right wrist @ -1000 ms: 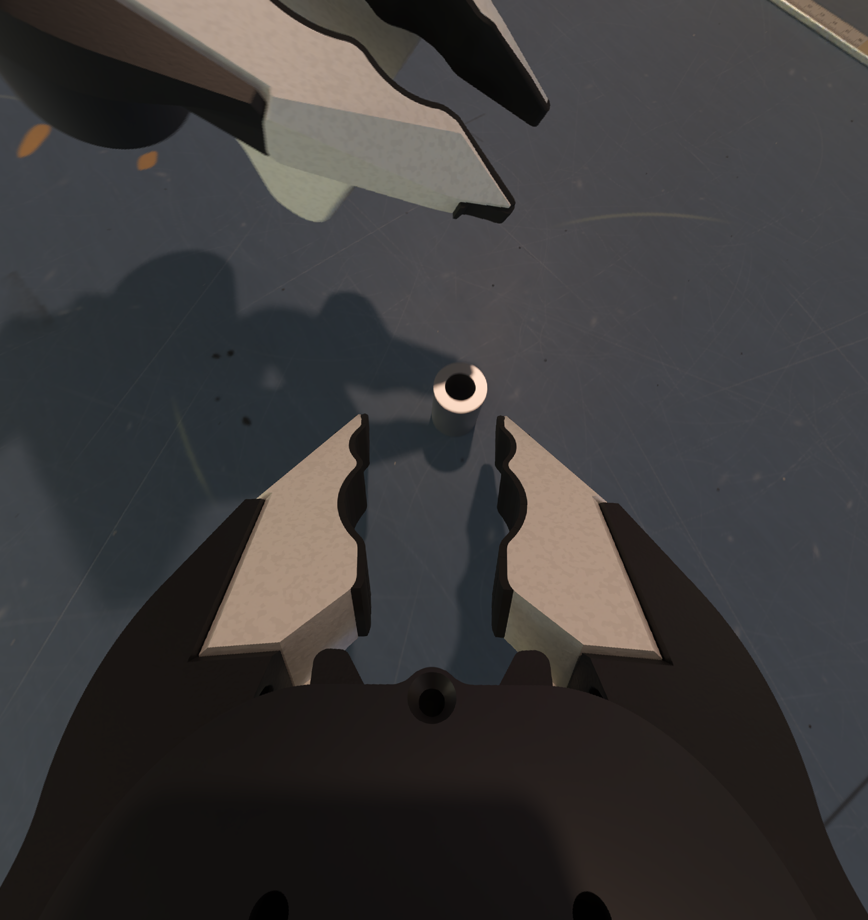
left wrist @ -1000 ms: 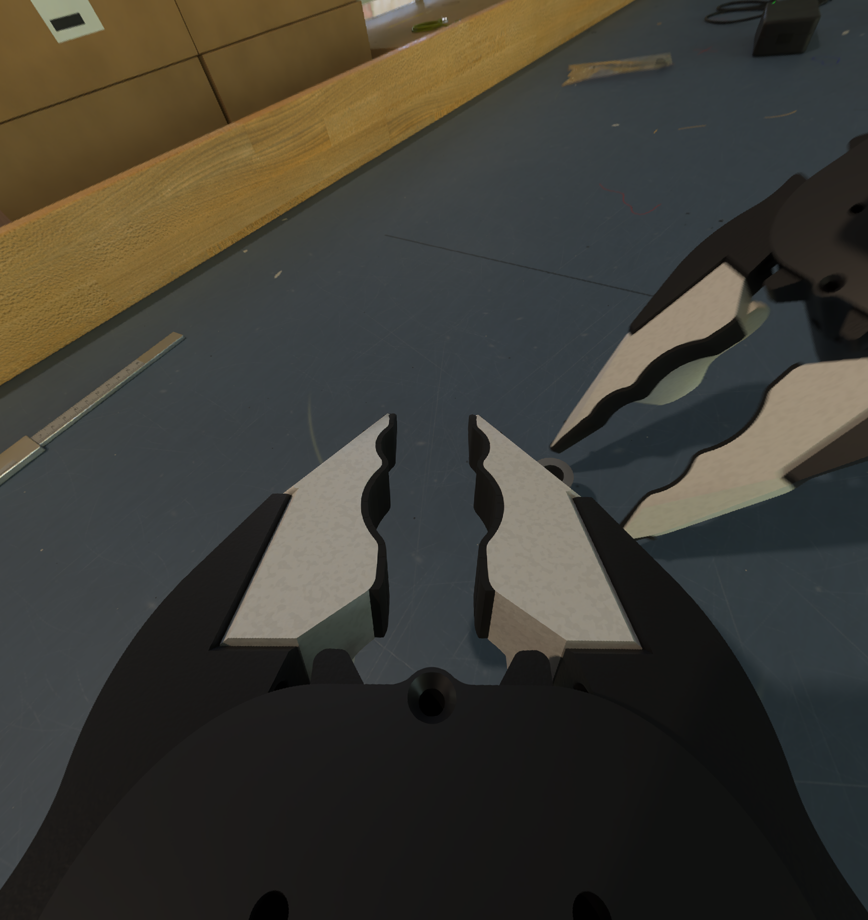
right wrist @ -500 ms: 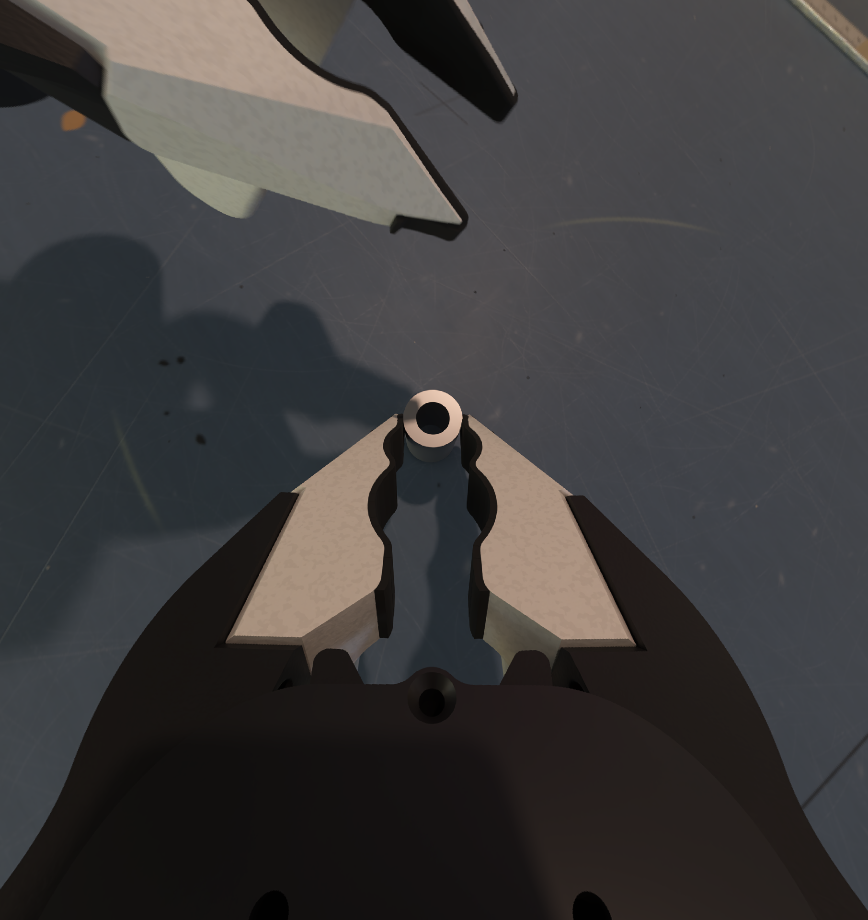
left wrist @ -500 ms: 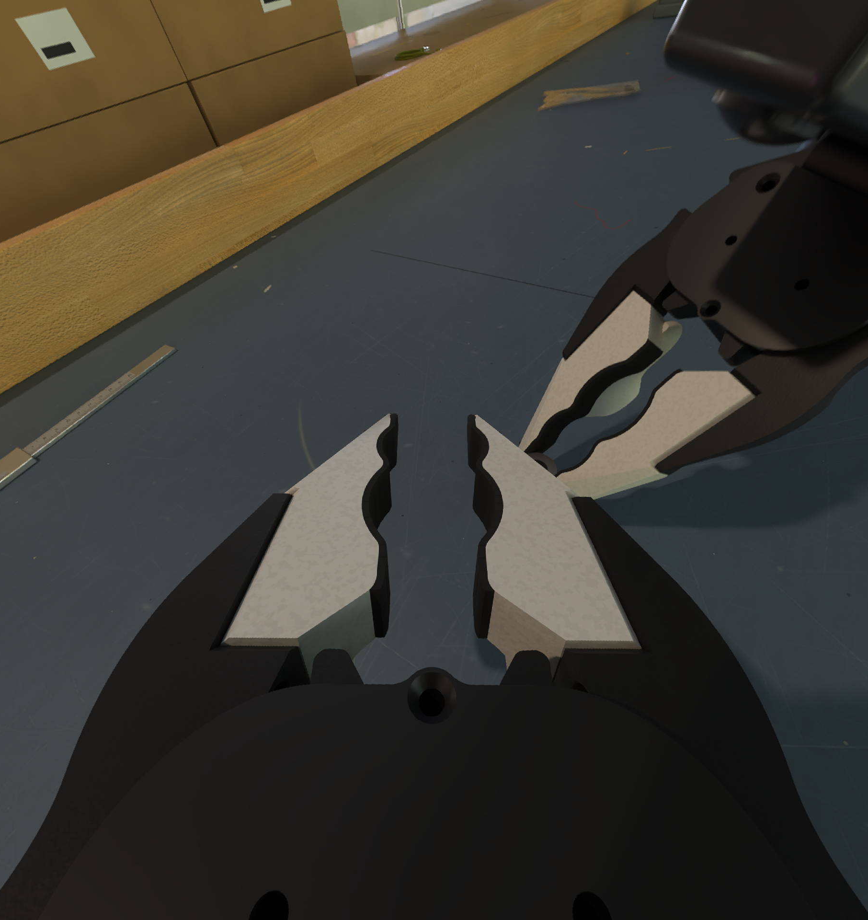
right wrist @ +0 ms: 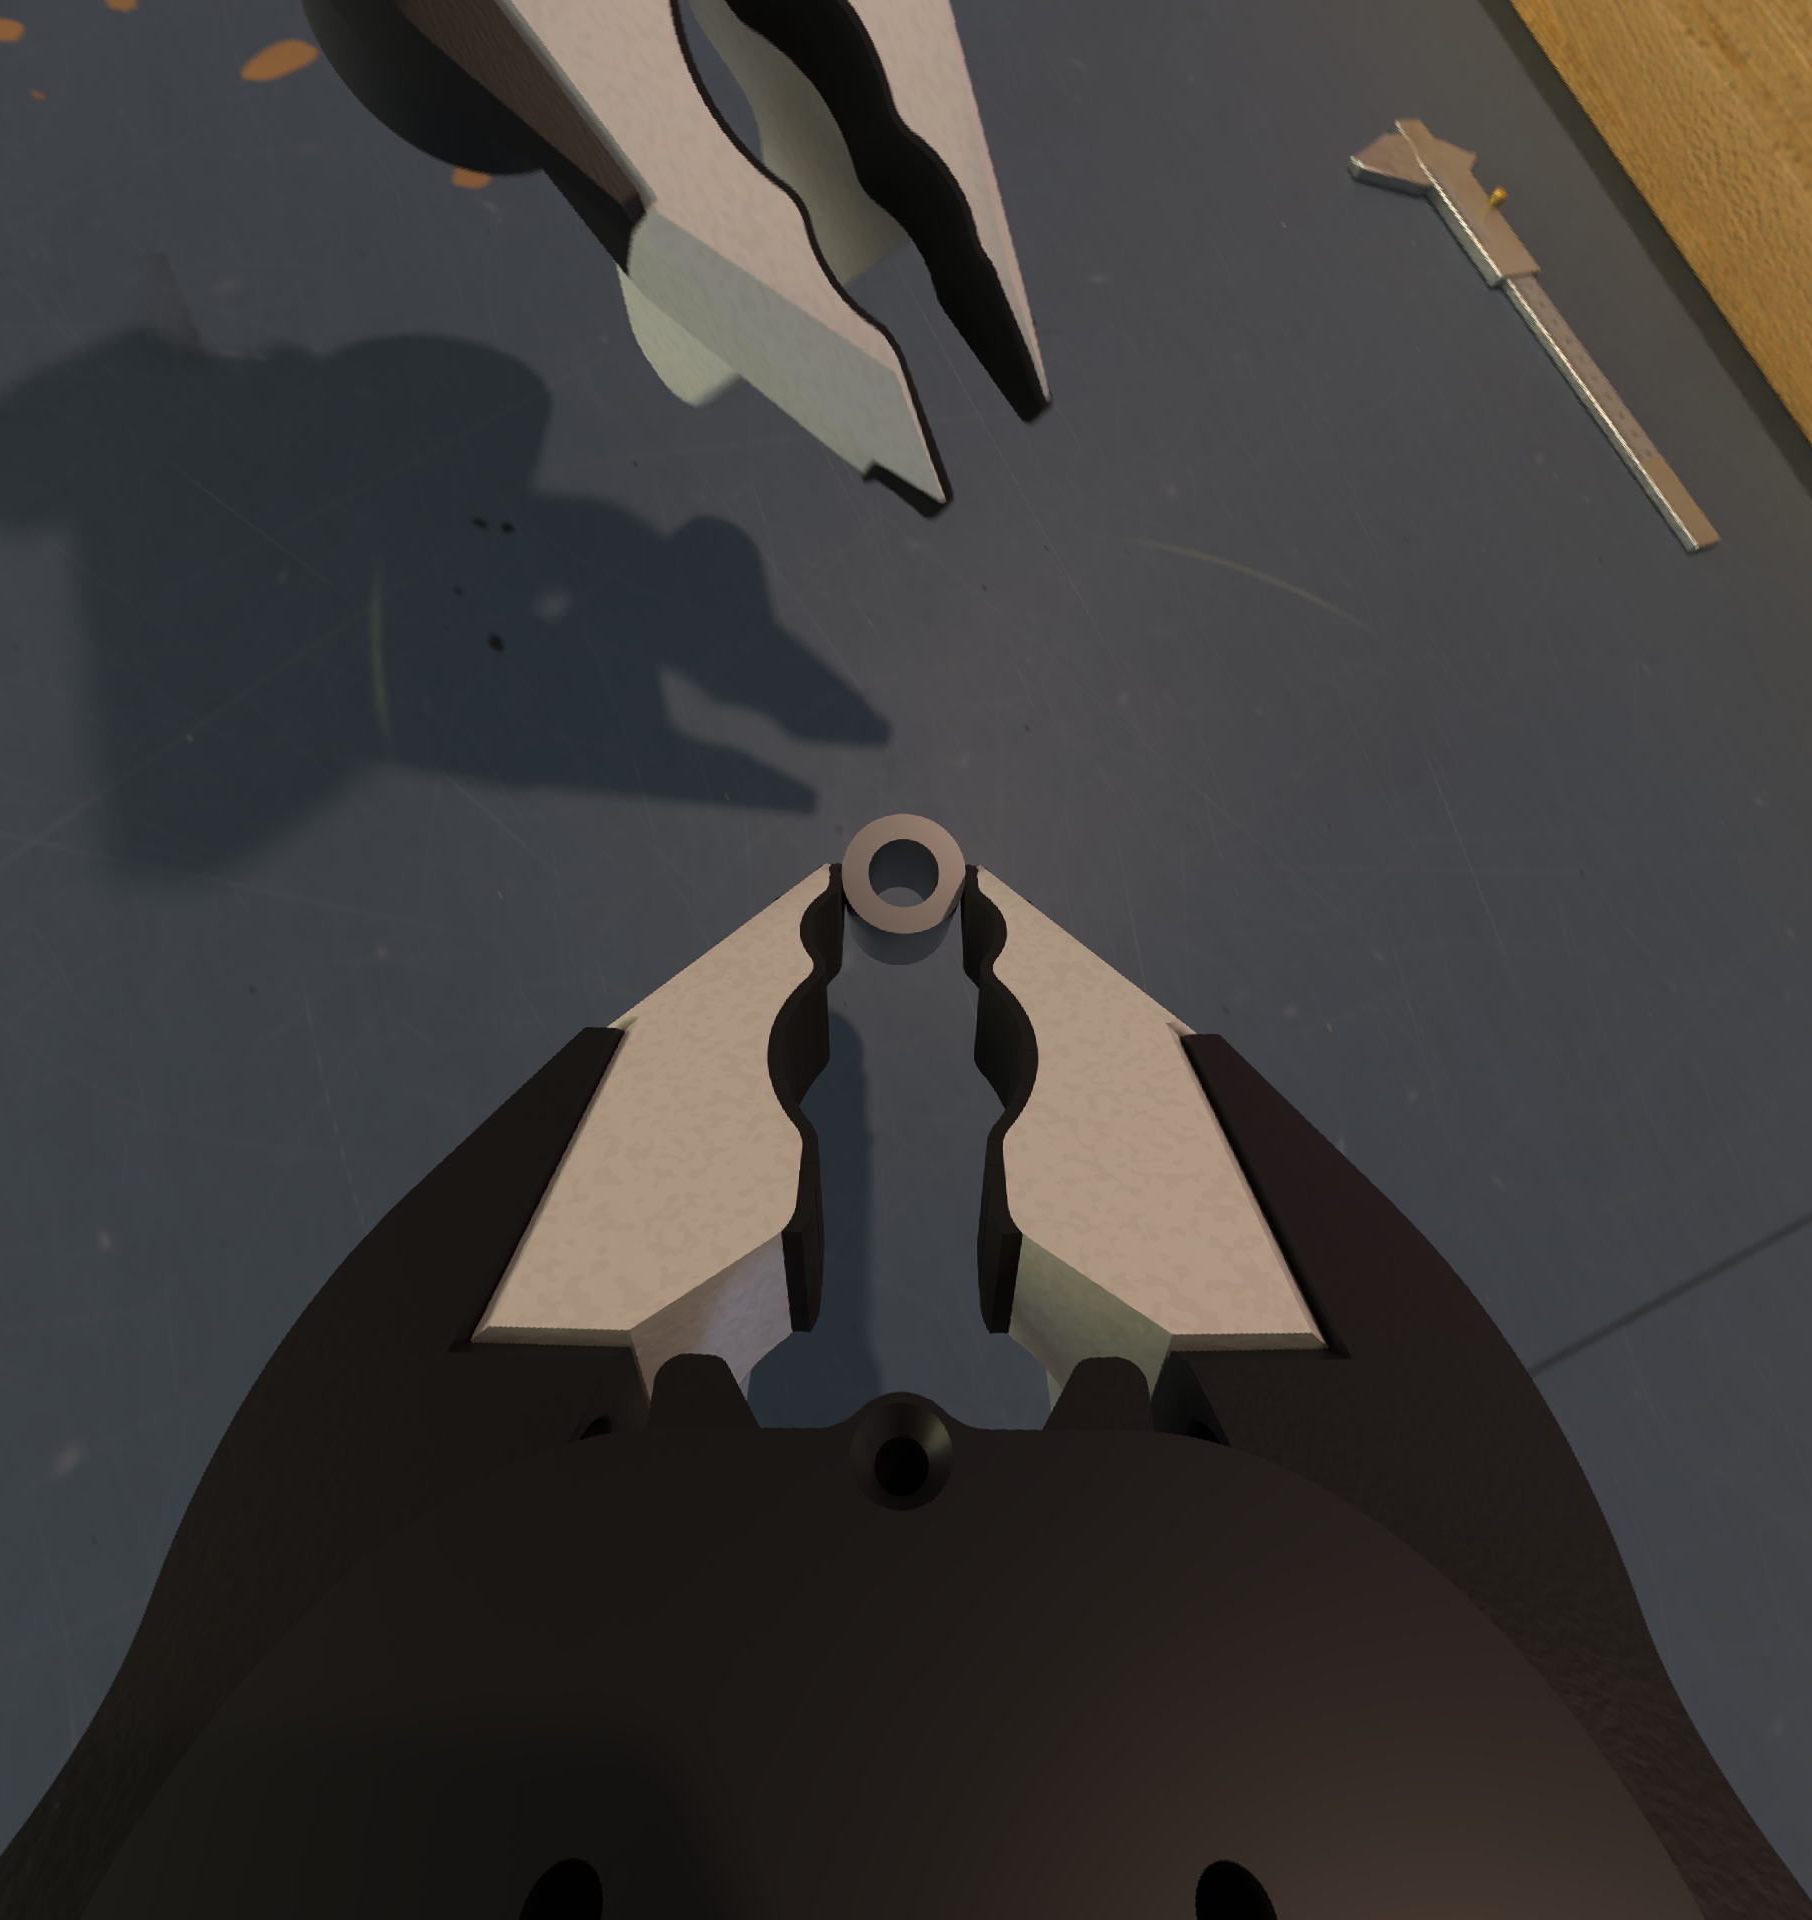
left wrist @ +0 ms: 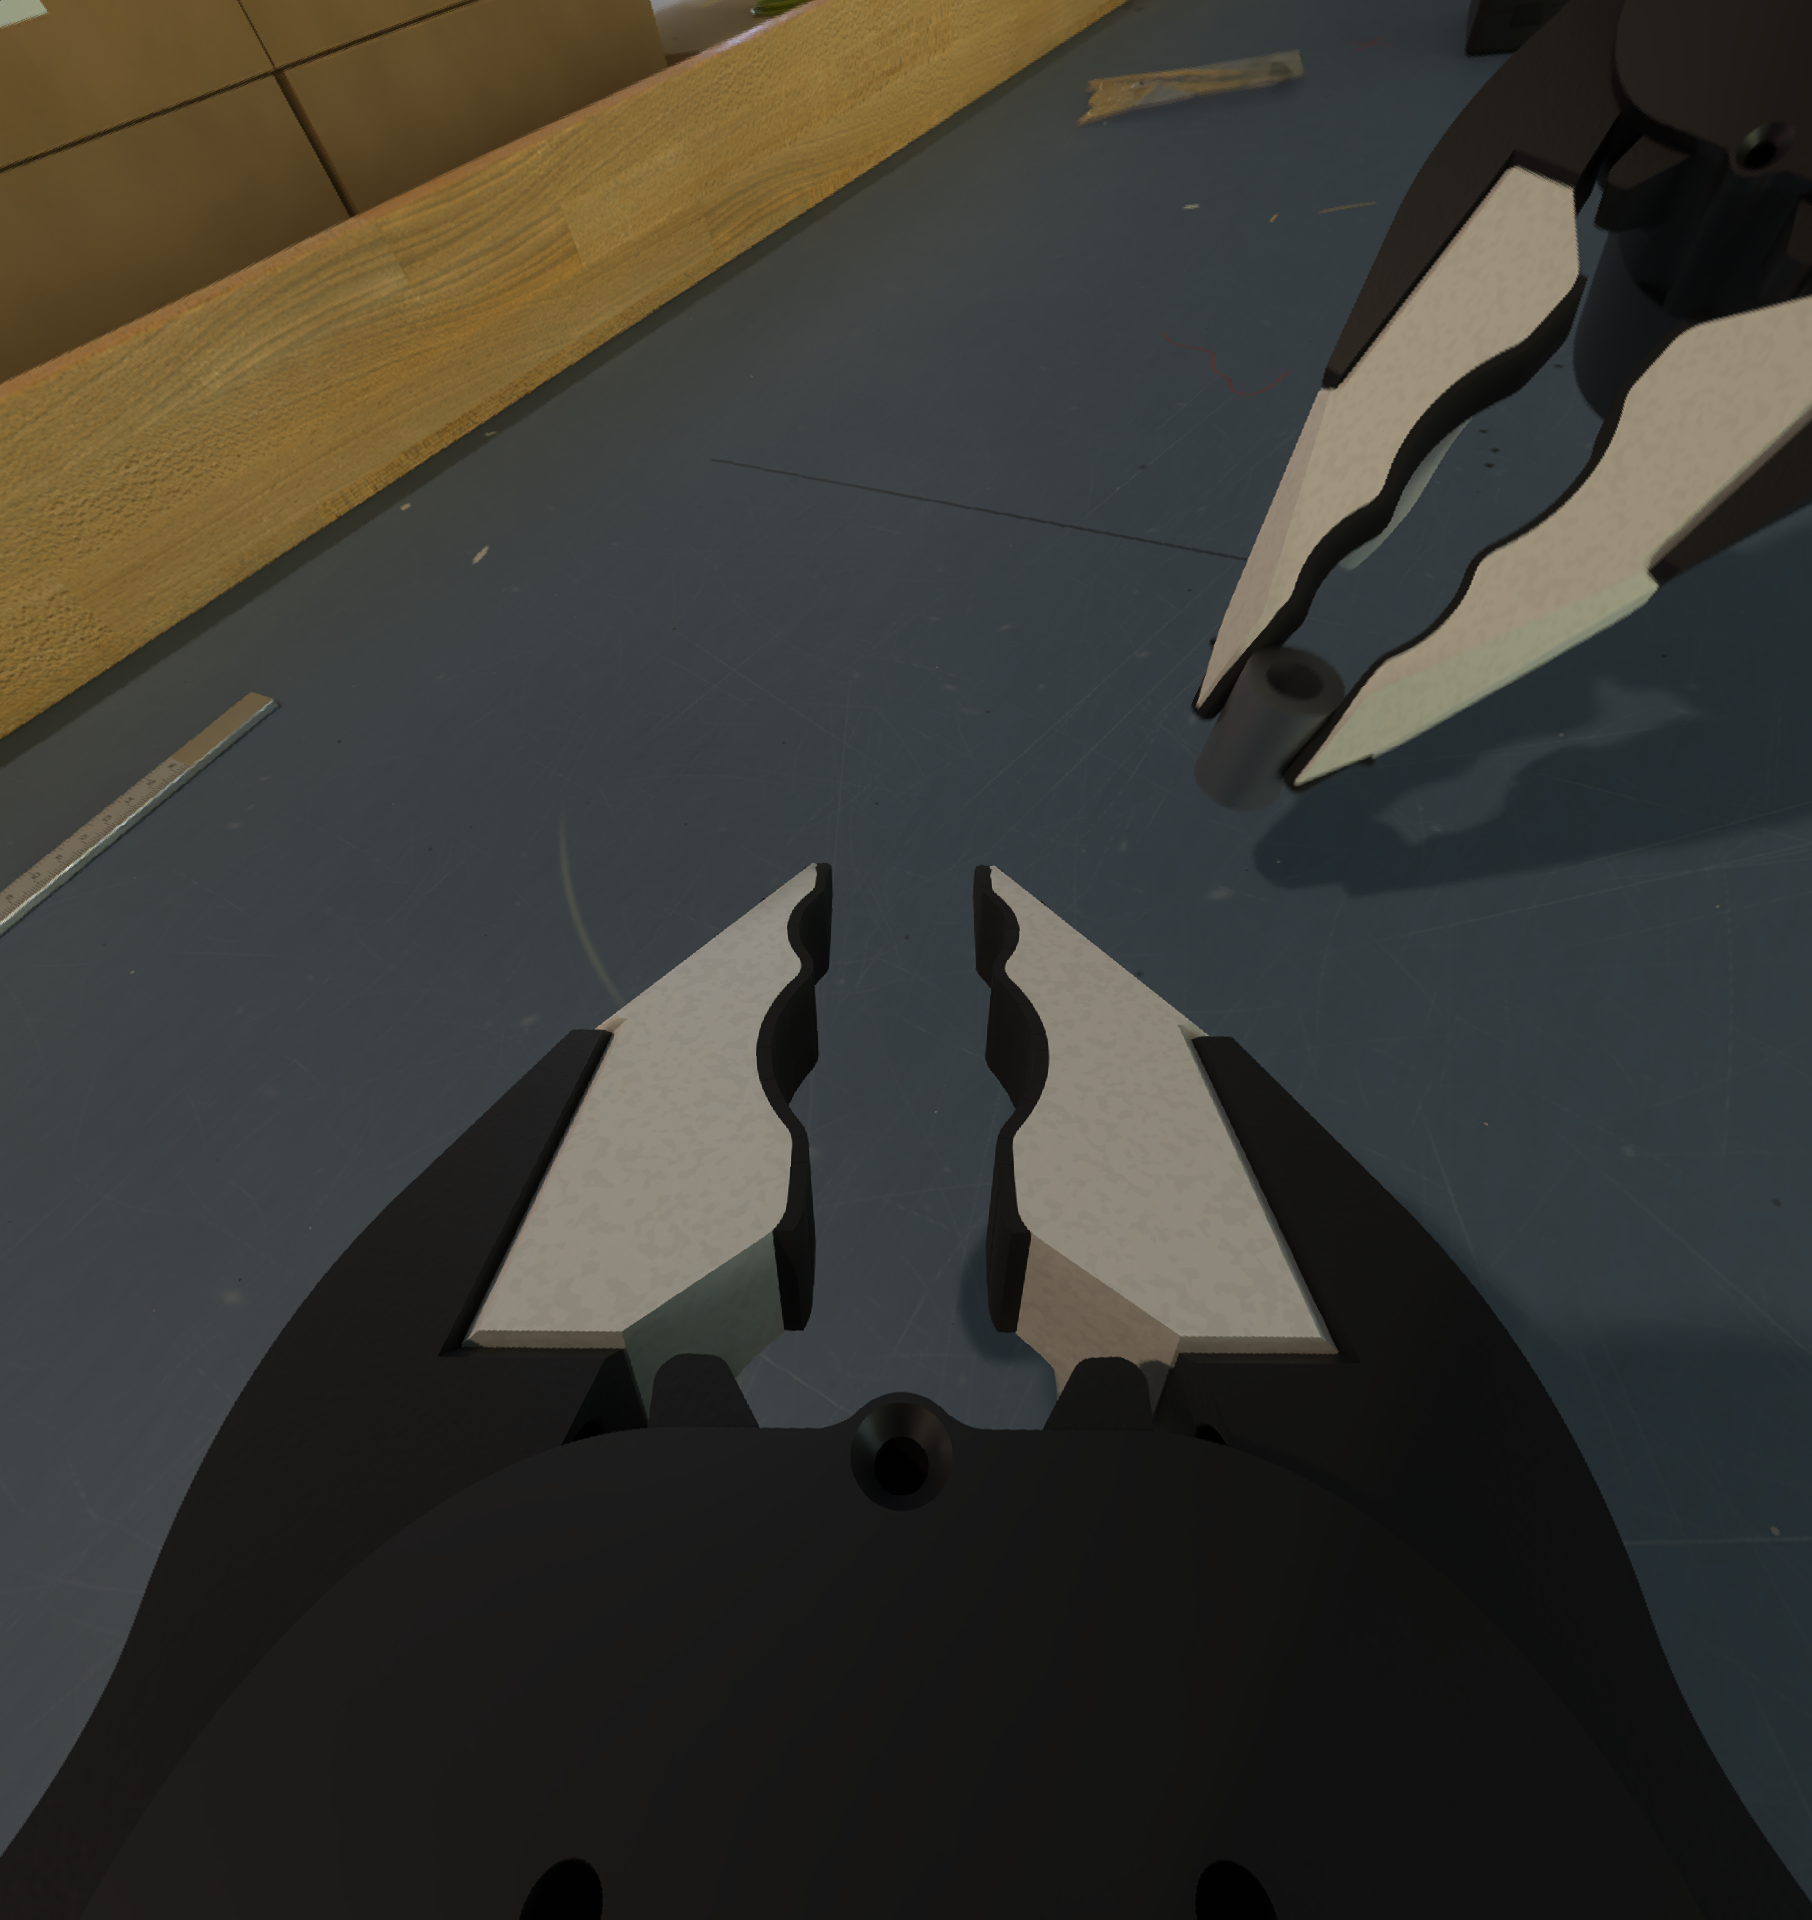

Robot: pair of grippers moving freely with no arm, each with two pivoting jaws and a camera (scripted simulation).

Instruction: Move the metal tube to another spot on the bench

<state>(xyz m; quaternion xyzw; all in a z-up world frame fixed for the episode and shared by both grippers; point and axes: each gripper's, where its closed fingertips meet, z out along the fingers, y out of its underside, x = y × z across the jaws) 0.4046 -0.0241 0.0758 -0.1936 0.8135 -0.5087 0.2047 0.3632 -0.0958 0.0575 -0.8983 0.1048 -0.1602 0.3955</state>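
Observation:
The metal tube (right wrist: 902,894) is a short grey cylinder with a hole through it, gripped upright between the tips of my right gripper (right wrist: 902,883), which is shut on it. In the left wrist view the tube (left wrist: 1266,727) hangs slightly tilted in the right gripper (left wrist: 1253,743), a little above the dark bench mat (left wrist: 881,623), with its shadow below it. My left gripper (left wrist: 902,894) is open and empty, hovering over the mat to the left of the tube. It also shows in the right wrist view (right wrist: 975,452), beyond the tube.
A wooden rail (left wrist: 362,312) runs along the bench's far edge, with cardboard boxes (left wrist: 154,135) behind it. A steel caliper (right wrist: 1567,343) lies near the rail and also shows in the left wrist view (left wrist: 102,831). A scrap piece (left wrist: 1193,83) lies farther off.
My right gripper closed on the tube and then rose with it off the mat. The left gripper stayed open and drew back from the tube.

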